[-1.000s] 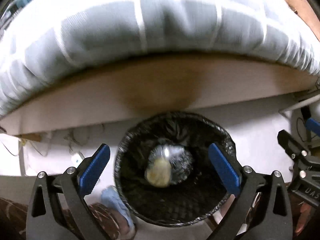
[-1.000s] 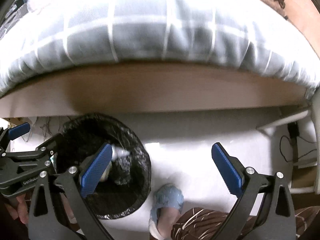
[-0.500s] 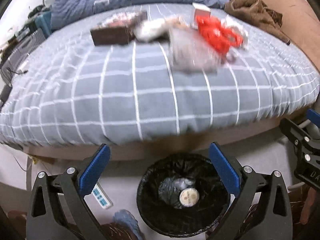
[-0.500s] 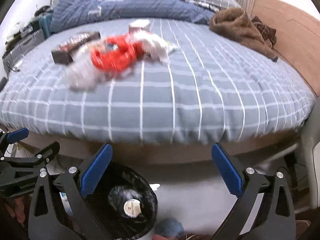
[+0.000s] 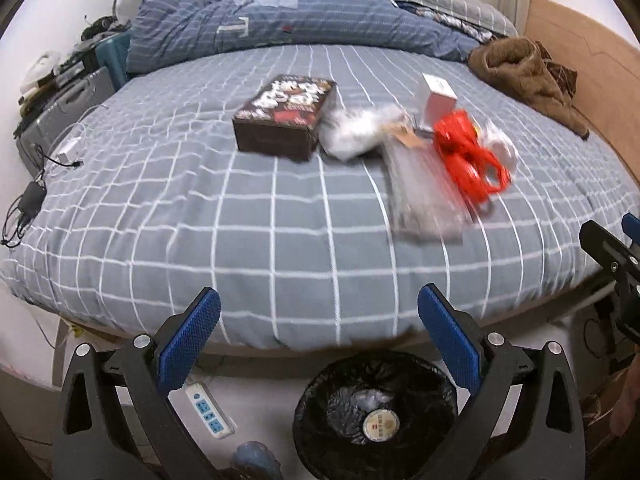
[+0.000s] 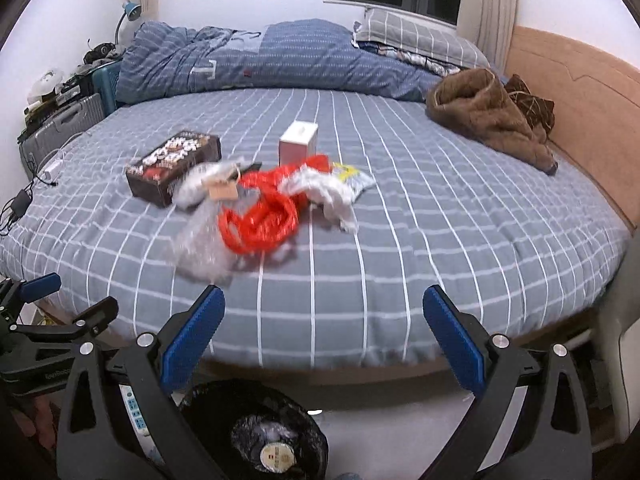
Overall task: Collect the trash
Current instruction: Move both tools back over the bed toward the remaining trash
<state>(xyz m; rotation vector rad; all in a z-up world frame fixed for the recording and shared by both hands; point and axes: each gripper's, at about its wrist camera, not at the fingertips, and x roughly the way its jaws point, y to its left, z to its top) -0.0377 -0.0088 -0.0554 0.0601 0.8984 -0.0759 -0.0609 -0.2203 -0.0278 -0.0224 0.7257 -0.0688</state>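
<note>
One bed (image 5: 280, 240) with a grey checked cover takes up most of the room, with one blue duvet (image 6: 260, 60) bunched at the far edge and one brown jacket (image 6: 488, 116) by the headboard side. Mid-bed sit one dark box (image 5: 286, 116), one red bag (image 6: 260, 216), one small white box (image 6: 298, 142) and some clear wrappers. One black bin (image 5: 376, 420) stands on the floor at the near edge. My left tool (image 5: 316, 344) and right tool (image 6: 320, 344) are both spread wide, holding nothing.

Bedroom, non-task stuff
Brown fleece garment (image 6: 490, 114) by wooden headboard (image 6: 576, 92); rumpled blue striped duvet (image 6: 256, 60) at far side; white power strip (image 5: 208, 410) on floor.
</note>
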